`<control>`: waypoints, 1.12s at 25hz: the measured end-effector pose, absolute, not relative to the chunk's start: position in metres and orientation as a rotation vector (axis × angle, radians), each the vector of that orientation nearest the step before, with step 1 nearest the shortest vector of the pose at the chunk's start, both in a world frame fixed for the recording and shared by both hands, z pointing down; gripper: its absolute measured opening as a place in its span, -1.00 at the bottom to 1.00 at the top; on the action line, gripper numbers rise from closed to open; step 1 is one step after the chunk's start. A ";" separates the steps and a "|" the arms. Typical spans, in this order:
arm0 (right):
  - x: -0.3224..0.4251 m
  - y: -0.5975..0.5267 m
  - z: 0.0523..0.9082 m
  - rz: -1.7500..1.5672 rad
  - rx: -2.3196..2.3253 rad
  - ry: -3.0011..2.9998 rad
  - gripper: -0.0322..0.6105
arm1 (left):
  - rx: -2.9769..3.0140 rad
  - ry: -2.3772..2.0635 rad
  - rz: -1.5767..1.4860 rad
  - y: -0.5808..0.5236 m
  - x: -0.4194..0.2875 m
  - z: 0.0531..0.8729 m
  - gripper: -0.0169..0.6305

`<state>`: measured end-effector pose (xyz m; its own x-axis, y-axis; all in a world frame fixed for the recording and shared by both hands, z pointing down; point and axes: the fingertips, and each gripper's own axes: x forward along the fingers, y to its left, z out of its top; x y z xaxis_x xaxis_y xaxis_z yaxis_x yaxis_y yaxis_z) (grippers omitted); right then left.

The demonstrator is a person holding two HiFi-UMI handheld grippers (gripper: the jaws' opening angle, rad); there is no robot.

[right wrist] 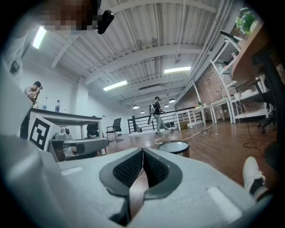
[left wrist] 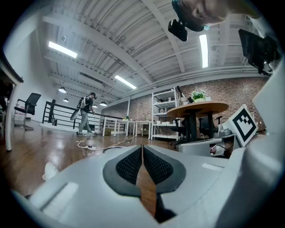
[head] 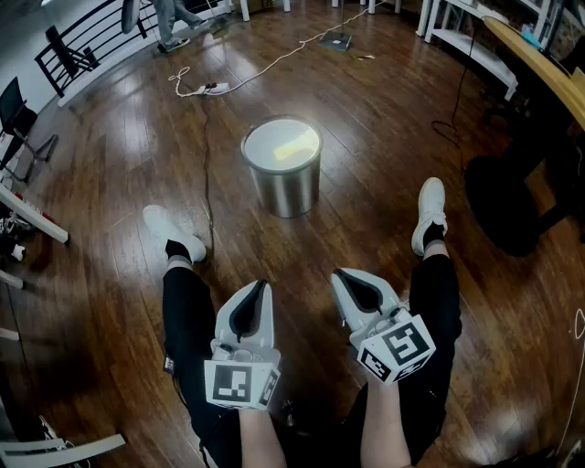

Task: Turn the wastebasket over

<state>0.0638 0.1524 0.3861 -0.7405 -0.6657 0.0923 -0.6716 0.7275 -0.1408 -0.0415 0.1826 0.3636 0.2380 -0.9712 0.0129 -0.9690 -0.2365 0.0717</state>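
Observation:
A round brushed-metal wastebasket (head: 283,169) stands on the wooden floor ahead of me, its flat pale end facing up. In the right gripper view the wastebasket (right wrist: 174,148) shows just beyond the jaws, slightly right. In the left gripper view only a thin arc of the wastebasket's rim (left wrist: 113,149) peeks over the jaws. My left gripper (head: 259,290) and right gripper (head: 344,278) hover side by side above my legs, well short of the basket. Both are shut with nothing between their jaws.
My two feet in white shoes (head: 167,228) (head: 430,216) rest on the floor either side of the basket. A power strip and cable (head: 208,89) lie farther off. A dark chair base (head: 507,201) sits at right. A person (head: 169,23) walks in the distance.

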 end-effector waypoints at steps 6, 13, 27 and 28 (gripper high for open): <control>0.030 0.091 0.371 0.228 1.112 -2.897 -0.92 | 2.468 -1.916 -0.074 0.121 -0.062 0.346 -0.90; 0.008 -0.004 0.338 0.106 1.106 -2.881 -0.92 | 2.485 -1.988 -0.105 0.021 -0.107 0.313 -0.90; -0.061 -0.178 0.326 0.048 0.883 -2.870 -0.92 | 2.530 -2.081 -0.102 -0.145 -0.162 0.282 -0.90; -0.071 -0.186 0.333 0.066 0.838 -2.856 -0.92 | 2.513 -2.102 -0.100 -0.154 -0.169 0.283 -0.90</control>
<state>-0.0707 -0.1859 0.3329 -0.8291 -0.5329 0.1694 -0.5402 0.8416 0.0037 -0.1690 -0.1535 0.2834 0.1798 -0.9746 -0.1334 -0.9829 -0.1723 -0.0653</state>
